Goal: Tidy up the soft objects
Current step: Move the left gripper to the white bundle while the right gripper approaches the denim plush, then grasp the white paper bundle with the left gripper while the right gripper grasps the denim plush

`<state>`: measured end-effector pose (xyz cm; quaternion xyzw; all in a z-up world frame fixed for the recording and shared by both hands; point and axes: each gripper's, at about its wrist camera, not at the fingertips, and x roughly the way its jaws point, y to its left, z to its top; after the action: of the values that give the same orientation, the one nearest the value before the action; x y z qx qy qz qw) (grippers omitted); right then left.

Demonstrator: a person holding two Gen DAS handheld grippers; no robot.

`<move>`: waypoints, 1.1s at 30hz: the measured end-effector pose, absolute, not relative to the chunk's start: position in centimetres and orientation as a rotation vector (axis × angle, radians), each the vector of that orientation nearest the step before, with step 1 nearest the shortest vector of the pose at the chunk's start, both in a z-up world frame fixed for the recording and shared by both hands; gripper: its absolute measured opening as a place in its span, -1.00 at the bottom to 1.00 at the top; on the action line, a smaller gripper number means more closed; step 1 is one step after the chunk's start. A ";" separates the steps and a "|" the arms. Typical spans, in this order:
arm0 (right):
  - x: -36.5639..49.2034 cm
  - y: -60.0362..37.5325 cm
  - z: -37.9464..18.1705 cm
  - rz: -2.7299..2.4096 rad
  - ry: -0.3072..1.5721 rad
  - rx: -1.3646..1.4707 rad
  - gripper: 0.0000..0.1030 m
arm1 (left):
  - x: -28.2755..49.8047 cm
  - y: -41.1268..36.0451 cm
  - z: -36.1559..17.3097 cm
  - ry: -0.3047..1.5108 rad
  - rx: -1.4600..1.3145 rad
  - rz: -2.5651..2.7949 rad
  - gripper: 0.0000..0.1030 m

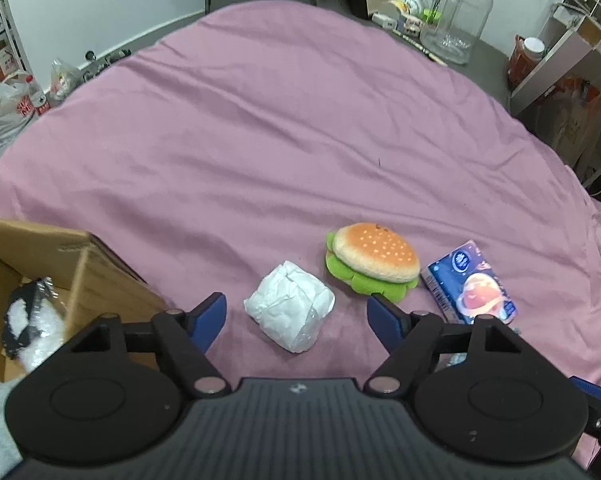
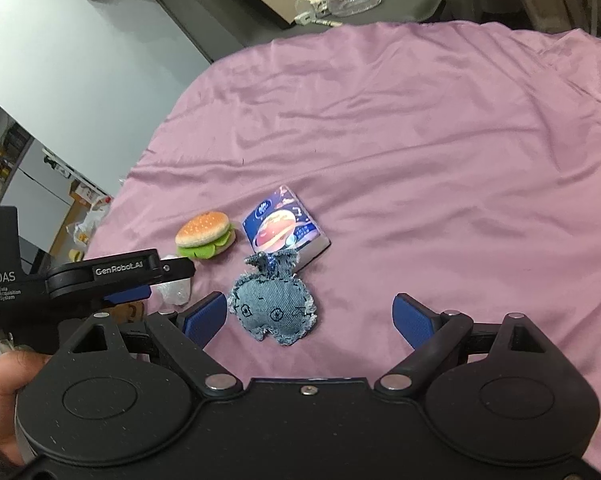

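Observation:
A white crumpled soft bundle (image 1: 289,307) lies on the pink cloth (image 1: 260,140), between the open fingers of my left gripper (image 1: 296,318). A plush hamburger (image 1: 370,262) sits just right of it, then a blue tissue pack (image 1: 470,282). In the right wrist view, a denim plush toy (image 2: 273,303) lies near the left finger of my open, empty right gripper (image 2: 309,318). The hamburger (image 2: 205,234), the tissue pack (image 2: 283,230) and the left gripper (image 2: 112,276) show beyond it. The white bundle (image 2: 174,290) is partly hidden there.
A cardboard box (image 1: 52,276) at the left holds a black-and-white plush (image 1: 28,328). A clear plastic jar (image 1: 456,20) and clutter stand past the far edge of the cloth. Bags and a bottle (image 1: 36,96) lie off the table's left side.

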<state>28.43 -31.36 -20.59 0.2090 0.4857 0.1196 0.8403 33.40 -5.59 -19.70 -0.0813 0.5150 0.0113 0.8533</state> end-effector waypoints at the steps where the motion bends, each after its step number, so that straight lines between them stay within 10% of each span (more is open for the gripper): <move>1: 28.6 -31.1 -20.8 0.252 1.033 0.439 0.73 | 33.5 -5.6 -20.0 1.090 -0.171 0.024 0.49; 7: 29.5 -29.3 -22.1 0.240 1.050 0.398 0.73 | 34.0 -6.1 -21.4 1.094 -0.138 0.029 0.48; 13: 30.3 -28.0 -22.9 0.218 1.018 0.349 0.72 | 34.2 -5.3 -21.7 1.085 -0.172 0.049 0.00; 18: 30.3 -27.8 -22.6 0.233 1.014 0.311 -0.28 | 33.4 -5.4 -20.8 1.078 -0.175 0.038 -0.03; 33: 26.4 -28.5 -19.2 0.244 0.963 0.363 -0.95 | 28.9 -4.8 -16.8 1.042 -0.209 -0.020 -0.03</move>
<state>26.43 -28.54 -19.19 0.1731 0.4592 0.1164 0.8635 28.91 -4.83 -16.76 -0.0996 0.4970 -0.0096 0.8620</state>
